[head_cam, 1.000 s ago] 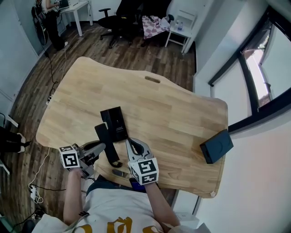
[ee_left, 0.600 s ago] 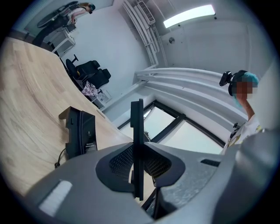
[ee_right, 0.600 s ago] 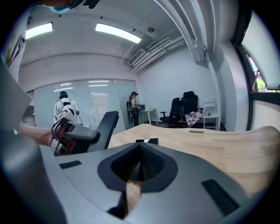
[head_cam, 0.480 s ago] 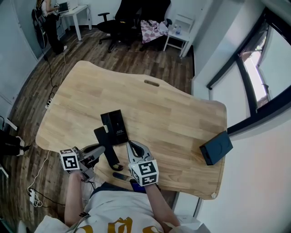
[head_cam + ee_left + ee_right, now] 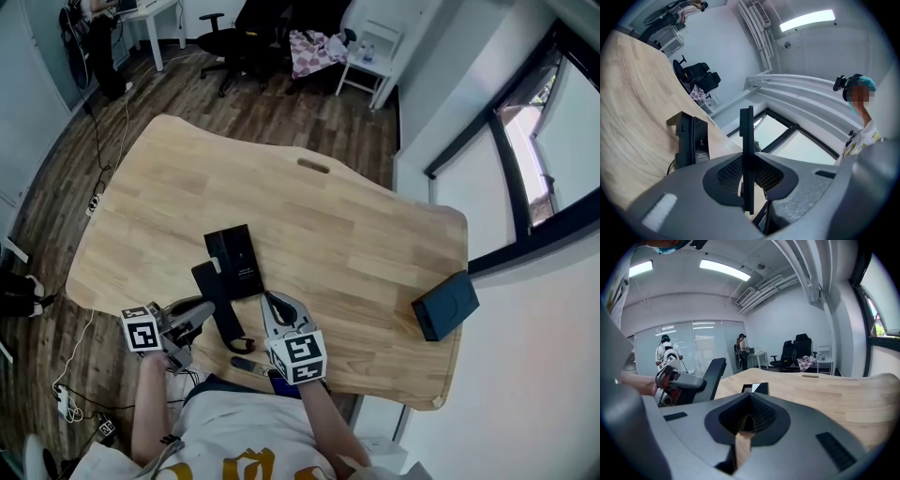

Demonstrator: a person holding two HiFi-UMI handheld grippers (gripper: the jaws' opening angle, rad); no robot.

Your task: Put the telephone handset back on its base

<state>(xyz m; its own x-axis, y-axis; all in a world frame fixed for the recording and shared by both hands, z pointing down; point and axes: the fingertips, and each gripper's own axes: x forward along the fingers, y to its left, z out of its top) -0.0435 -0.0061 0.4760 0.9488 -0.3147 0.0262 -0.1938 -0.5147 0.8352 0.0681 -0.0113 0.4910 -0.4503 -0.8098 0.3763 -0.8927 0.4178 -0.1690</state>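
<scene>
The black telephone base (image 5: 234, 259) lies flat on the wooden table (image 5: 356, 234), near the front edge. The black handset (image 5: 216, 302) stands lifted just left of the base, its lower end toward me, and my left gripper (image 5: 206, 315) is shut on it from the left. In the left gripper view the handset (image 5: 747, 126) stands edge-on between the pads, with the base (image 5: 692, 139) beyond it on the left. My right gripper (image 5: 275, 302) hovers right of the handset, shut with nothing in it. Its own view shows the handset (image 5: 713, 373) at left and the base (image 5: 755, 388) ahead.
A black box (image 5: 447, 302) sits at the table's right edge. A cable slot (image 5: 314, 165) is cut in the far side of the table. The phone cord (image 5: 241, 345) curls at the front edge. Office chairs (image 5: 253, 37) and a white side table (image 5: 367, 64) stand beyond.
The handset, the base and both grippers keep their places relative to each other; only the head view has drifted slightly.
</scene>
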